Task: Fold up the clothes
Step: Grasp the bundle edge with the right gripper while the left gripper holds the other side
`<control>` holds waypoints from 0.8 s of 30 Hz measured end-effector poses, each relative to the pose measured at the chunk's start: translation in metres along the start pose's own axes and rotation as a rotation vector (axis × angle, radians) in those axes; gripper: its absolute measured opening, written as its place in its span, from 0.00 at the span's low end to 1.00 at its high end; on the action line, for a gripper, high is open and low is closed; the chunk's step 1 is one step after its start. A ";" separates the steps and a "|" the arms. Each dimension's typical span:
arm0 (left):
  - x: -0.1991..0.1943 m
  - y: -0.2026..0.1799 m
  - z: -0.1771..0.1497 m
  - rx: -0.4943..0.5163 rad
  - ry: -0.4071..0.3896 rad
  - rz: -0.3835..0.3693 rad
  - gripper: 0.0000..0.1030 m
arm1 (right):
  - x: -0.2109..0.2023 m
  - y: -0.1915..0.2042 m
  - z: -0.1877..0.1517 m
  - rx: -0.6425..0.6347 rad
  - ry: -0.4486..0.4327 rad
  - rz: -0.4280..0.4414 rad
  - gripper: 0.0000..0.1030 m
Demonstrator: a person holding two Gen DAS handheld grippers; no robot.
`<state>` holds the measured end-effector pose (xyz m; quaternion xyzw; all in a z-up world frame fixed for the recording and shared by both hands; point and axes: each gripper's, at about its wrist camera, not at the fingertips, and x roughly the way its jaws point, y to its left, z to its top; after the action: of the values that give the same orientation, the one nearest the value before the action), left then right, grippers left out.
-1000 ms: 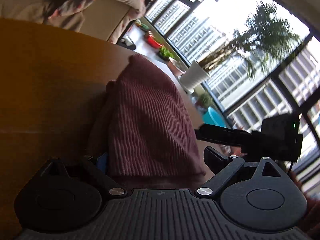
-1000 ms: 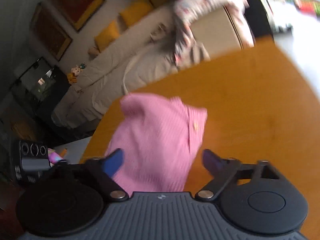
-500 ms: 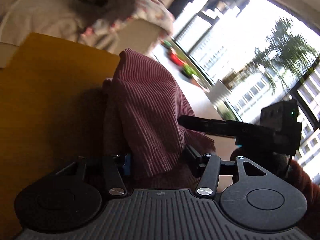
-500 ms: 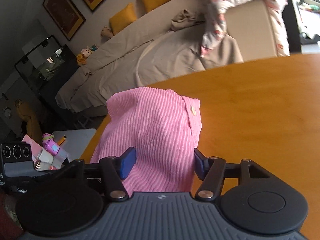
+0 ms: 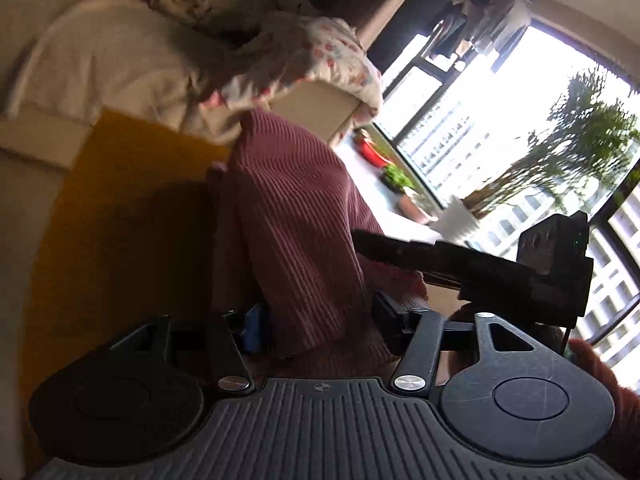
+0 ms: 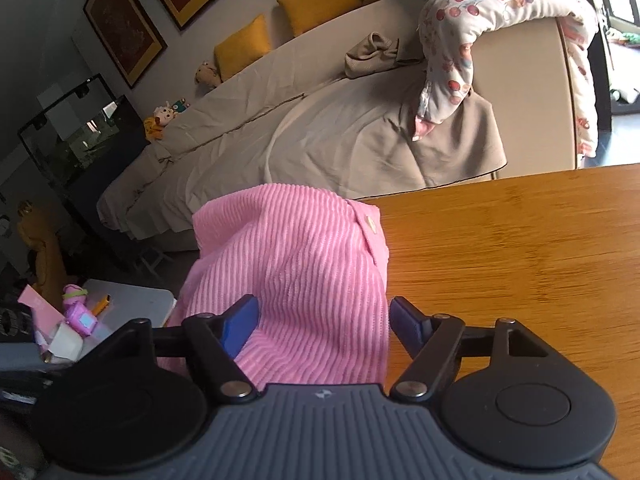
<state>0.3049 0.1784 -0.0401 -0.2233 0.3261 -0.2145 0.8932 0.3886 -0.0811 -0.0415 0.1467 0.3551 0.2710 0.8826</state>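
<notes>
A pink ribbed garment (image 6: 304, 276) with a small button is folded into a thick bundle at the near left edge of the wooden table (image 6: 520, 264). My right gripper (image 6: 322, 324) is closed around its near end, blue pads pressing both sides. In the left wrist view the same garment (image 5: 292, 220) looks dark red in shadow. My left gripper (image 5: 316, 320) is shut on its near end, and the right gripper's body (image 5: 500, 268) reaches in from the right.
A beige sofa (image 6: 320, 120) with yellow cushions and a floral blanket (image 6: 480, 20) stands behind the table. A small side table with toys (image 6: 80, 316) sits at the left. Large windows and potted plants (image 5: 520, 140) lie to the right.
Both grippers closed from open onto the folded garment's near end. The garment's far end now stands higher against the sofa.
</notes>
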 end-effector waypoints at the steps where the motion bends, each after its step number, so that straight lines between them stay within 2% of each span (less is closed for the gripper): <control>1: -0.004 -0.002 0.000 0.007 -0.012 0.012 0.77 | -0.001 0.001 0.000 -0.005 -0.002 -0.005 0.71; 3: -0.008 -0.003 0.000 0.004 -0.027 0.022 0.88 | -0.002 0.002 -0.001 -0.016 -0.005 -0.016 0.72; 4: -0.006 -0.003 0.000 0.000 -0.019 0.020 0.90 | -0.002 0.002 -0.002 -0.018 -0.007 -0.016 0.72; 7: 0.010 -0.004 -0.002 -0.007 0.036 0.022 0.91 | -0.003 0.002 -0.004 -0.013 -0.007 0.000 0.72; 10: 0.015 -0.008 -0.004 0.014 0.040 0.035 0.92 | -0.003 0.004 -0.005 -0.023 -0.005 0.013 0.72; 11: 0.015 -0.009 -0.005 0.017 0.039 0.034 0.91 | -0.003 0.006 -0.005 -0.028 -0.008 0.009 0.72; 12: 0.013 -0.010 -0.006 0.015 0.039 0.030 0.83 | -0.003 0.006 -0.006 -0.030 -0.009 0.008 0.72; 15: 0.006 -0.006 -0.008 -0.021 0.039 -0.015 0.68 | -0.004 0.007 -0.007 -0.021 -0.011 0.014 0.74; 18: 0.006 0.003 -0.006 -0.091 0.053 -0.101 0.67 | -0.006 0.010 -0.007 -0.049 -0.019 0.010 0.76; 22: -0.002 -0.006 -0.007 -0.007 0.092 -0.086 0.68 | -0.005 0.013 -0.008 -0.106 -0.016 -0.010 0.77; 24: -0.021 -0.011 0.004 -0.005 0.030 -0.131 0.71 | -0.009 0.017 -0.008 -0.155 -0.022 -0.028 0.79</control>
<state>0.2904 0.1812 -0.0213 -0.2433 0.3249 -0.2748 0.8716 0.3715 -0.0717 -0.0347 0.0761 0.3253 0.2835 0.8989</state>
